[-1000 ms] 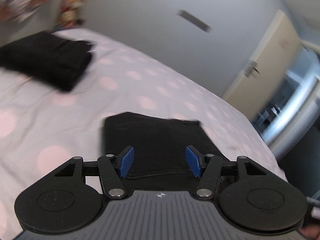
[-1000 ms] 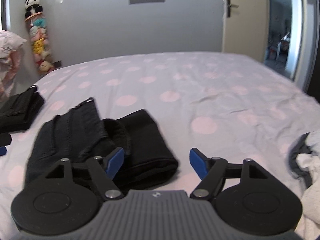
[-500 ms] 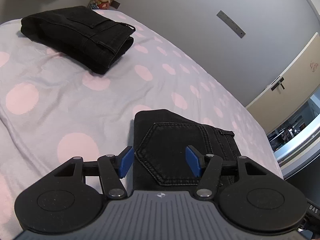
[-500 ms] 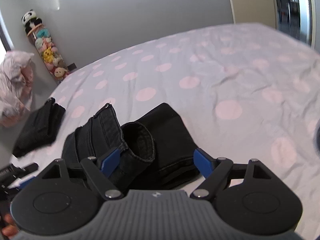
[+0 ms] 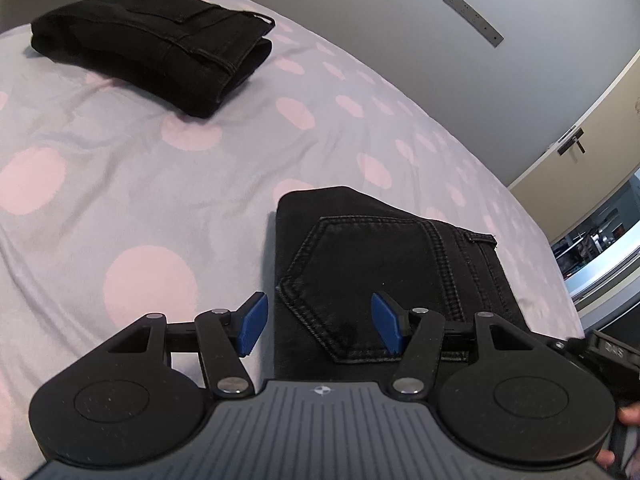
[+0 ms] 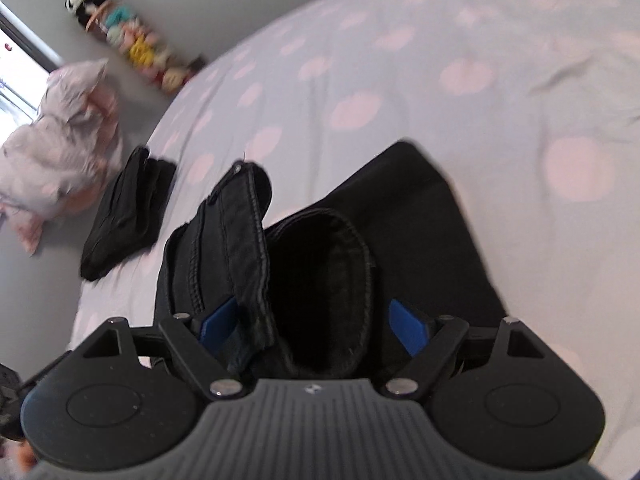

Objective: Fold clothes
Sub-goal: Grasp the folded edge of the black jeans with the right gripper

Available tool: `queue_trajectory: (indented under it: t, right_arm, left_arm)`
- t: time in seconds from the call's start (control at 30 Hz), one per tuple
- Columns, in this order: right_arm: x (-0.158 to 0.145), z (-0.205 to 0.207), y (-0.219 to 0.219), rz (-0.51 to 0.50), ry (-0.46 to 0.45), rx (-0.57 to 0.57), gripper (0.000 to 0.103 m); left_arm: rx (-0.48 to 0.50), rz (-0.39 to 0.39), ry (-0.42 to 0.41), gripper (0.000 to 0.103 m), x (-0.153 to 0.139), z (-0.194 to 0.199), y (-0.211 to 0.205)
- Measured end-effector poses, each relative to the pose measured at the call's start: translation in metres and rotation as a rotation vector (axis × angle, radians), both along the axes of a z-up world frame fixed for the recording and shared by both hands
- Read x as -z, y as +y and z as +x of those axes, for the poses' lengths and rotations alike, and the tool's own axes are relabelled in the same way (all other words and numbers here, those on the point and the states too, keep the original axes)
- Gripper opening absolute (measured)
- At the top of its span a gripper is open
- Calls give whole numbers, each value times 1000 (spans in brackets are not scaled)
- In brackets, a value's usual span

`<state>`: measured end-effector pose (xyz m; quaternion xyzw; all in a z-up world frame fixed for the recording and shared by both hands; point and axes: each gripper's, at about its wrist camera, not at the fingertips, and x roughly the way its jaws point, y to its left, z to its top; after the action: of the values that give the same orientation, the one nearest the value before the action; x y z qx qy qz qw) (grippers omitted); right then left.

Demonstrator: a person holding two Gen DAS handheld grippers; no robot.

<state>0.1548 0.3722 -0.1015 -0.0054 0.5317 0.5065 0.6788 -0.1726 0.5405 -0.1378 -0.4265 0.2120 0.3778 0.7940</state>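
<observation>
Right gripper (image 6: pixel 316 326) swung in low over the black jeans (image 6: pixel 400 240) since a second ago, jaws just been opening, now spread wide. Rolled hem opening (image 6: pixel 328 280) and a waistband flap (image 6: pixel 244 248) sit between the blue pads (image 6: pixel 408 330); left pad partly hidden behind the flap, so contact there is unclear, right pad clear of cloth. No squeeze visible, reads as released.

Left gripper (image 5: pixel 320 330) dropped closer to the same jeans (image 5: pixel 384 264), jaws parted and unchanged, nothing clamped. Its pads (image 5: pixel 251 328) straddle the near left edge of the folded jeans: left pad over the bedsheet, right pad over the back pocket (image 5: pixel 368 280). Whether they touch the fabric cannot be told.

Jeans lie folded on the bed (image 5: pixel 120 184), grey sheet with pink dots, pocket side up in the left wrist view. Second folded black garment (image 5: pixel 160 44) sits well apart, further up the bed near the wall. Right wrist view shows it too (image 6: pixel 128 212), beside a crumpled pink-white bundle (image 6: pixel 60 132). Stack of plush toys (image 6: pixel 132 44) stands against the wall. Door with handle (image 5: pixel 572 144) at the right in the left wrist view.
</observation>
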Motion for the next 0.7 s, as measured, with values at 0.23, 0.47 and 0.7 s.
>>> queue_trajectory:
  t: [0.23,0.47,0.7]
  right_arm:
    - [30,34,33,7,182,-100,88]
    - [45,46,40,56,253,-155,78]
    - [3,24,38,111,136,-225,19]
  left_arm:
    - [22,-8,57,67,14,20,7]
    - [9,-13,54,68,21,26,12]
    - [-9,-16,56,68,19,24,10]
